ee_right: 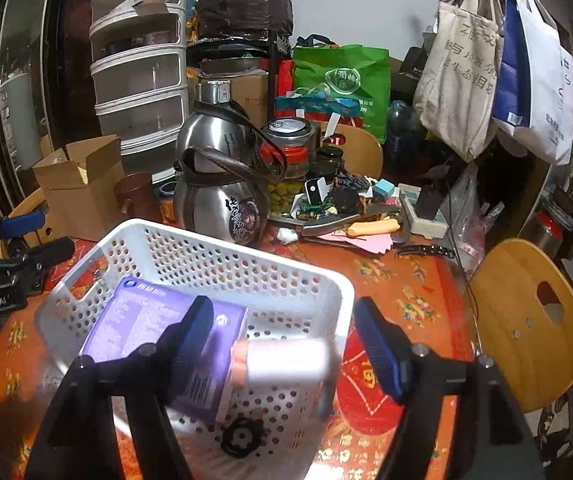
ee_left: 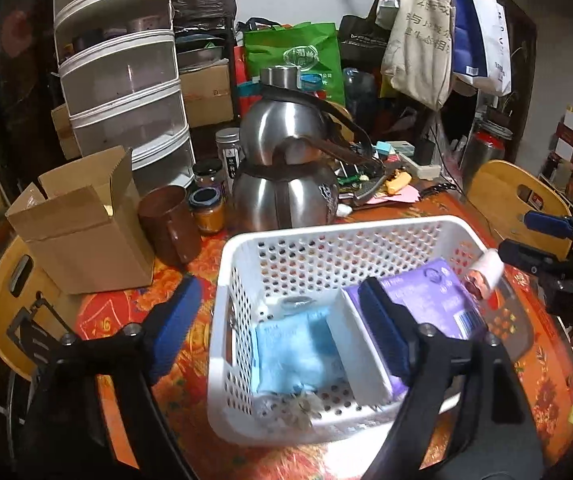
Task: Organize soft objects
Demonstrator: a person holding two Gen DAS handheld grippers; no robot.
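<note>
While the left gripper (ee_left: 282, 328) is held low over the near left corner of the white perforated basket (ee_left: 242, 264), its blue-padded jaws are spread wide with nothing between them, one finger outside the basket wall and the other above the basket's contents. Inside the basket, a light blue soft pack (ee_left: 298, 356) is seen lying flat on the floor, and a white pack (ee_left: 356, 356) is stood on edge just beside it, touching a purple pack (ee_left: 438, 296) that leans against the right wall. A blurred white roll with a pink end (ee_left: 486, 272) is seen at the basket's right rim.

In the right wrist view, the right gripper (ee_right: 286, 344) is held above the basket's near right corner, its jaws also spread wide. The white roll with a pink end (ee_right: 286, 360) appears between the fingers, but whether it is touched by either pad cannot be told because of blur. The purple pack (ee_right: 146, 328) is seen just left of the roll, and a small black ring-shaped object (ee_right: 242, 436) lies on the basket floor.

The basket is set on a table with a red floral cover (ee_right: 402, 288). Behind it, a steel gourd-shaped flask (ee_left: 286, 164) and a brown cup (ee_left: 166, 224) are stood, with an open cardboard box (ee_left: 82, 232) to the left. Farther back, a white drawer tower (ee_left: 126, 80), a green bag (ee_left: 298, 56) and hanging tote bags (ee_left: 422, 44) are seen.
</note>
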